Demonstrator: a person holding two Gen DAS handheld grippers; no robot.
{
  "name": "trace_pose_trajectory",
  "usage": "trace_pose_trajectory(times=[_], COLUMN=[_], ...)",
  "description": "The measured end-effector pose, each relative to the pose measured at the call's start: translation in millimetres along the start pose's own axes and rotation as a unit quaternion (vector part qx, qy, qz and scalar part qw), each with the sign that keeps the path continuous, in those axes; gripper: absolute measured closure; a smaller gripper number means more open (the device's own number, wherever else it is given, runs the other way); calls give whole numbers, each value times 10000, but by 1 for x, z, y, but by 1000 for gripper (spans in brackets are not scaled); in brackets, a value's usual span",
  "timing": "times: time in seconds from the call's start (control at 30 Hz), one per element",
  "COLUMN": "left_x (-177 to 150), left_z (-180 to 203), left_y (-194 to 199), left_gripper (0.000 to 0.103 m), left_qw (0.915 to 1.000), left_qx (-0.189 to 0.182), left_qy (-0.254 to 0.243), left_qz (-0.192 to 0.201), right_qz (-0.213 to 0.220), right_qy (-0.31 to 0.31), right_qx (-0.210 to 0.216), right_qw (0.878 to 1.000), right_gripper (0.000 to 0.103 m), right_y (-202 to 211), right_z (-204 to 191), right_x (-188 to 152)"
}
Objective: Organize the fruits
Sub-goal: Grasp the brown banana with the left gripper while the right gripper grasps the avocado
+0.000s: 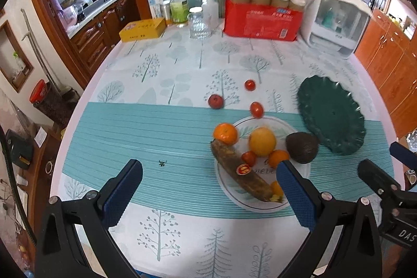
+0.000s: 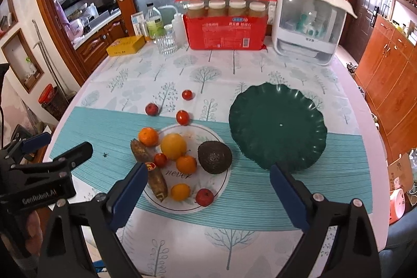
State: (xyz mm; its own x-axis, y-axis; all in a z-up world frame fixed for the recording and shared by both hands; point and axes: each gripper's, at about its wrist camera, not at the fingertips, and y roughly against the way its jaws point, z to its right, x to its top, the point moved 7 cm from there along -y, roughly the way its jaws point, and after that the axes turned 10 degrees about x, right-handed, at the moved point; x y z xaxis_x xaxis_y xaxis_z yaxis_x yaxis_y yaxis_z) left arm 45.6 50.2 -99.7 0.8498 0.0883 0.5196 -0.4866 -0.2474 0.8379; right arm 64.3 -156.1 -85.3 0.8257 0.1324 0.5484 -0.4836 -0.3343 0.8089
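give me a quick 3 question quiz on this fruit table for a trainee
1. True or false: the green plate holds fruit.
2. How many small red fruits lie on the tablecloth beyond the white plate?
3. The avocado sits on which side of the white plate? A) the side toward the green plate B) the side toward the banana

Key
1. False, it is bare.
2. Three.
3. A.

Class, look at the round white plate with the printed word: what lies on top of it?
On the round white plate: a brown banana, a dark avocado, a large yellow-orange citrus, smaller oranges and small red fruits. The fruit partly covers the plate's print.
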Motion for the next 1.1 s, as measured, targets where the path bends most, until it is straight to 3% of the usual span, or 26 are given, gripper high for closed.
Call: trace_pose_trajectory(times=[0.23,0.57,0.77,0.97,1.1], left_x=[-14,-29,-37,-37,-34], left_z=[1,30,46,63,78], left_y=[-62,-146,-170,-182,-183], left_gripper=[2,7,10,22,34], left_qw=[9978,9864,9781,9749,9742], left_qx=[-173,-440,-601,-770,-916], left_qy=[197,387,477,414,291], left_qz=[-612,-1533,-1933,-2048,-2042], right_qz=[-361,-693,-862,-947,-1064], right_qy=[-17,-329,-744,-915,-954], right_qx=[63,271,421,490,549], right_qw=[9993,9967,9926,9901,9882], right_gripper=[19,22,23,24,34], right_y=[-41,-108,-138,-153,-166], right_z=[14,36,51,53,51], right_x=[-11,-12,-13,-14,-16])
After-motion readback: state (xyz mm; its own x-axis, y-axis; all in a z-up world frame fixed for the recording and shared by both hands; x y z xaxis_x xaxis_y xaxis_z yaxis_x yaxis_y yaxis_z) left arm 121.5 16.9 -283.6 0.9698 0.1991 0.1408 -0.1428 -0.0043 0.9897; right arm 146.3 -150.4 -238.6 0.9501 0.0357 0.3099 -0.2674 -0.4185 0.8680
